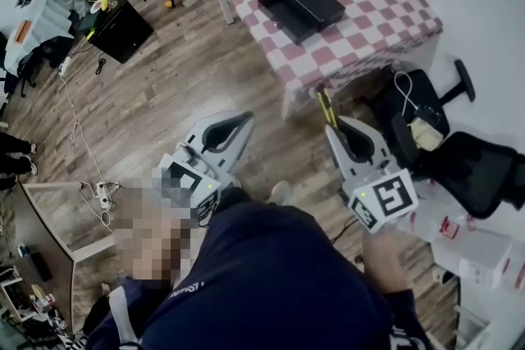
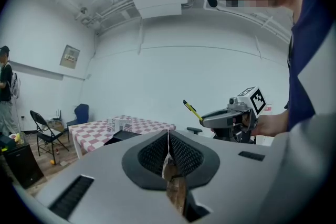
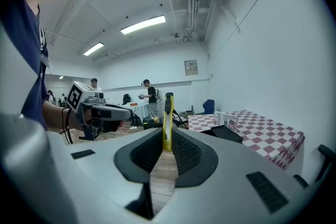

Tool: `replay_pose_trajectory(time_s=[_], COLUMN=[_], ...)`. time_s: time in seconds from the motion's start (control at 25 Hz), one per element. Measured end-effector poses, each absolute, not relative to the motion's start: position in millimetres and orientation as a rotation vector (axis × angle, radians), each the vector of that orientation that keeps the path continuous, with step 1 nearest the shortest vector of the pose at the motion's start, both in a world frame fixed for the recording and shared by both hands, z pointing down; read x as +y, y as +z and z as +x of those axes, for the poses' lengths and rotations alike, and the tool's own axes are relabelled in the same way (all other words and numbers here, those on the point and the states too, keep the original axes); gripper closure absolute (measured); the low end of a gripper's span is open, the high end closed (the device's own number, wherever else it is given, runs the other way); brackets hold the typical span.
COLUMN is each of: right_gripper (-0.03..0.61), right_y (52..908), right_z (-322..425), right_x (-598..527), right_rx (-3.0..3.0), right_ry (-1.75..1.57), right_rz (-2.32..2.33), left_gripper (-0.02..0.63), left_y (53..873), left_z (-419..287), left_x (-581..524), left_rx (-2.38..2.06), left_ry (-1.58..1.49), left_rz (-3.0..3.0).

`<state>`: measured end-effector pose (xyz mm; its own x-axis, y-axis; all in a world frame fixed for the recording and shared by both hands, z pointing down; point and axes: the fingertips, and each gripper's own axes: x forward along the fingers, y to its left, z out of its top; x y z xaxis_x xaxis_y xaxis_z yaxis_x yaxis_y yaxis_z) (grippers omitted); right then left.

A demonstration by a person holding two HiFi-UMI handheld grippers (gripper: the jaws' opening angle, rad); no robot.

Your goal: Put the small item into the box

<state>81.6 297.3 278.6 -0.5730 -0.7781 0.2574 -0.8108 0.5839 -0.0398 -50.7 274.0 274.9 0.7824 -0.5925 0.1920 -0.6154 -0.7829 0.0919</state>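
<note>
Right gripper [image 3: 166, 140] fingers [image 3: 143, 152] pinch yellow small item [image 3: 167, 118]; left gripper [image 2: 168, 138] fingers together, empty.

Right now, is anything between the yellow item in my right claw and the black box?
Nothing visible does. The right claw holds the yellow item short of the checked table, where the black box lies open.

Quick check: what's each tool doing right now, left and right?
Left tool: shut, nothing between its jaws.
Right tool: shut on a thin yellow item with a black tip.
</note>
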Motion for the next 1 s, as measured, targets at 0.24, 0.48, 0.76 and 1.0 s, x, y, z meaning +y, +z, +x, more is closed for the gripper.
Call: replay_pose_trajectory(time_s=[0.24, 0.48, 0.76, 1.0], right_gripper=[0.517, 0.517, 0.517, 0.517], right_y=[282, 287, 305, 320], right_z=[99, 111, 118, 110], right_x=[298, 279, 229, 151], right_rx=[-2.613, -2.601, -2.551, -2.523], right_ry=[0.235, 0.25, 0.287, 0.338], right_rz=[1.315, 1.314, 1.313, 1.323], left_gripper=[0.578, 0.578, 0.578, 0.578], left_y=[273, 278, 299, 314], left_z=[-39, -26, -16, -17], left_x=[273, 250, 197, 120], left_rx=[-0.988, -0.974, -0.931, -0.879], left_ry=[0.229, 0.205, 0.197, 0.21], left_rz=[2.828, 2.826, 2.791, 2.781])
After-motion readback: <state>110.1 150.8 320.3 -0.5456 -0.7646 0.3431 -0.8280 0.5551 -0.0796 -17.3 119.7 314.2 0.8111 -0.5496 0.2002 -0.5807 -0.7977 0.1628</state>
